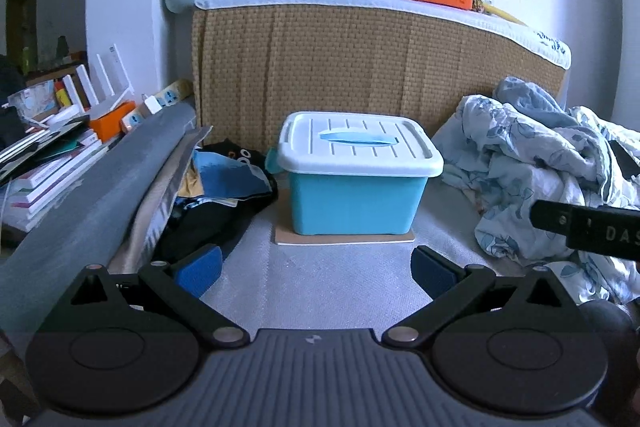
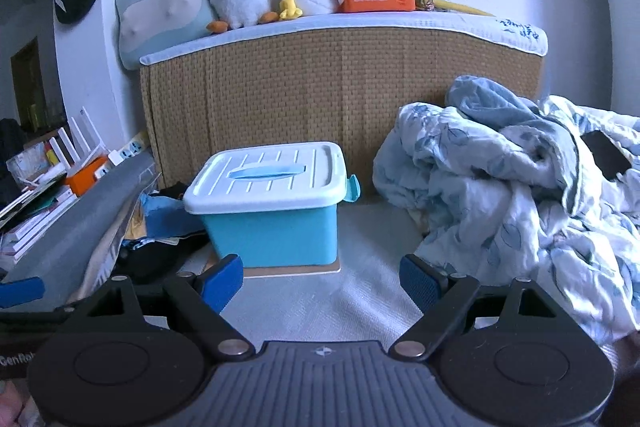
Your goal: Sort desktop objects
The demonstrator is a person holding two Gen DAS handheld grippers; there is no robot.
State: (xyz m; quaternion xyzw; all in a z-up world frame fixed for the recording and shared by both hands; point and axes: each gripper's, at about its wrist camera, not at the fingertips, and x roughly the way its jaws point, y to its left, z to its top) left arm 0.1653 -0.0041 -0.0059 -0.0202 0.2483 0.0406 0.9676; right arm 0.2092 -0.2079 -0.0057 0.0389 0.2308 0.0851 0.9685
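Gaping wide and holding nothing, the left tool [image 1: 316, 269] and right tool [image 2: 322, 281] hover over the bed [image 2: 352, 299]; ahead, the blue storage box [image 1: 354, 199] sits lidded on a board, contents hidden.

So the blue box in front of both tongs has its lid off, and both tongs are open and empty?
Not quite: the box has its white lid on, as both wrist views show. The rest holds: the left tongs and right tongs are open and empty.
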